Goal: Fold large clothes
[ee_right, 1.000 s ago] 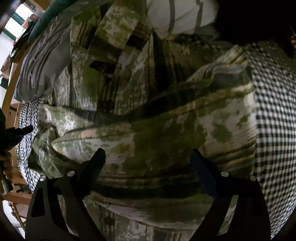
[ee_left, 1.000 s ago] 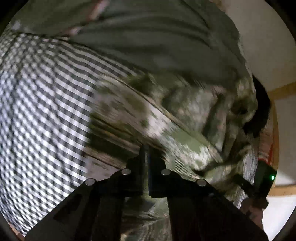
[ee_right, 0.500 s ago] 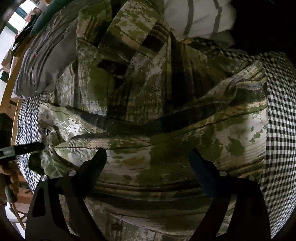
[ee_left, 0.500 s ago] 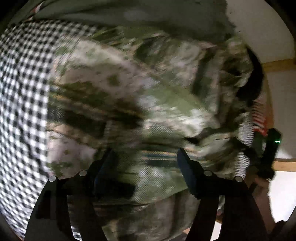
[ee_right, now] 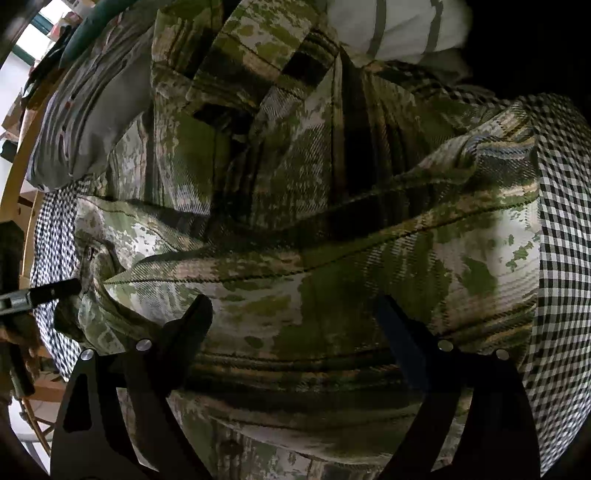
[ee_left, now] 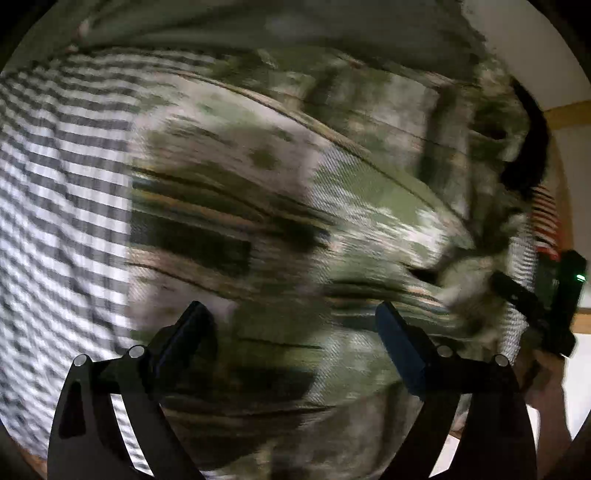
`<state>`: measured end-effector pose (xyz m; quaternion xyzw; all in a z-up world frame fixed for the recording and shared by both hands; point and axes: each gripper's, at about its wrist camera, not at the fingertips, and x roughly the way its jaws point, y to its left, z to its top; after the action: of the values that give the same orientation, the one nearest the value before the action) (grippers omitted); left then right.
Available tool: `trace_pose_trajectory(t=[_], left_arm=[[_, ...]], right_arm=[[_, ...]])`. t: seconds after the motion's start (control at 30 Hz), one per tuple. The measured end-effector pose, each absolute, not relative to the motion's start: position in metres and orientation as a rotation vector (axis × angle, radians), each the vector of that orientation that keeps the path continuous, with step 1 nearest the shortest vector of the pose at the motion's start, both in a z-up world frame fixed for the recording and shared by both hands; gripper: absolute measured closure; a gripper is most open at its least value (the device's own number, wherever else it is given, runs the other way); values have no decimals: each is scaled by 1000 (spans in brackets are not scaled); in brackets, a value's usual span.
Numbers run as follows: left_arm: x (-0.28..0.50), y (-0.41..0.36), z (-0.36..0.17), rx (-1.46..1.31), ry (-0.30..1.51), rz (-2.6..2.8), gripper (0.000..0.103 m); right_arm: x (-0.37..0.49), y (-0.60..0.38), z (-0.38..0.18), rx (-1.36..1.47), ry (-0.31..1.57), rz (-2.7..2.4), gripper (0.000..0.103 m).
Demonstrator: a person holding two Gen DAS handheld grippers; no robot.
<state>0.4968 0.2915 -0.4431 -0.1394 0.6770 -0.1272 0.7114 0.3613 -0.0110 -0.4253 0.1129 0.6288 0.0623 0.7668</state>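
Green, cream and black plaid flannel is filling both wrist views: a large shirt (ee_right: 303, 229) is lying in rumpled folds on a surface covered with a black-and-white checked cloth (ee_right: 565, 229). In the right wrist view, which is sharp, the right gripper (ee_right: 291, 314) is pointing steeply down at the shirt with its jaws standing wide apart; the fabric is showing in the gap between them and neither finger is pinching it. A grey cushion (ee_right: 92, 107) is lying beside the shirt at the upper left, and a white fabric with grey stripes (ee_right: 391, 29) is sitting beyond the shirt at the top. The left wrist view is blurred. There the left gripper (ee_left: 291, 317) is also hanging over the shirt (ee_left: 280, 206), its jaws having just been opening and now spread wide, with cloth visible between them but not clamped. The checked cloth (ee_left: 62, 206) is showing to the left of the shirt.
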Motion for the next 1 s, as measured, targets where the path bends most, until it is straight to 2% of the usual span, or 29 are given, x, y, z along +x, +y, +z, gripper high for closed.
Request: trace_pose_trajectory(t=[0.1, 0.13, 0.17, 0.2, 0.23, 0.33, 0.57, 0.73, 0.83, 0.9, 1.0], left_arm=[[496, 282, -441, -334, 1476, -309, 15], [496, 283, -442, -358, 1470, -310, 32], [498, 281, -445, -380, 1473, -306, 62], [499, 280, -447, -382, 1473, -291, 75], [503, 275, -453, -384, 1473, -277, 92], [506, 292, -451, -438, 1467, -272, 98], [505, 350, -424, -544, 1332, -170, 100], [496, 358, -441, -489, 1400, -169, 99], [493, 362, -449, -486, 1390, -125, 90], [488, 375, -444, -509, 1352, -43, 77], [477, 388, -410, -529, 1235, -3, 68]], right_arm=[[362, -9, -427, 244, 1368, 135, 14], [363, -9, -427, 243, 1369, 136, 14], [363, -8, -427, 240, 1370, 138, 14], [364, -6, -428, 240, 1370, 139, 14], [365, -5, -428, 239, 1369, 138, 14], [364, -7, -427, 244, 1367, 134, 14], [370, -10, -421, 238, 1330, 111, 14], [386, -2, -452, 154, 1413, 47, 14], [395, 0, -457, 133, 1355, -3, 9], [402, -8, -457, 188, 1335, -39, 7], [401, -15, -437, 271, 1305, -48, 7]])
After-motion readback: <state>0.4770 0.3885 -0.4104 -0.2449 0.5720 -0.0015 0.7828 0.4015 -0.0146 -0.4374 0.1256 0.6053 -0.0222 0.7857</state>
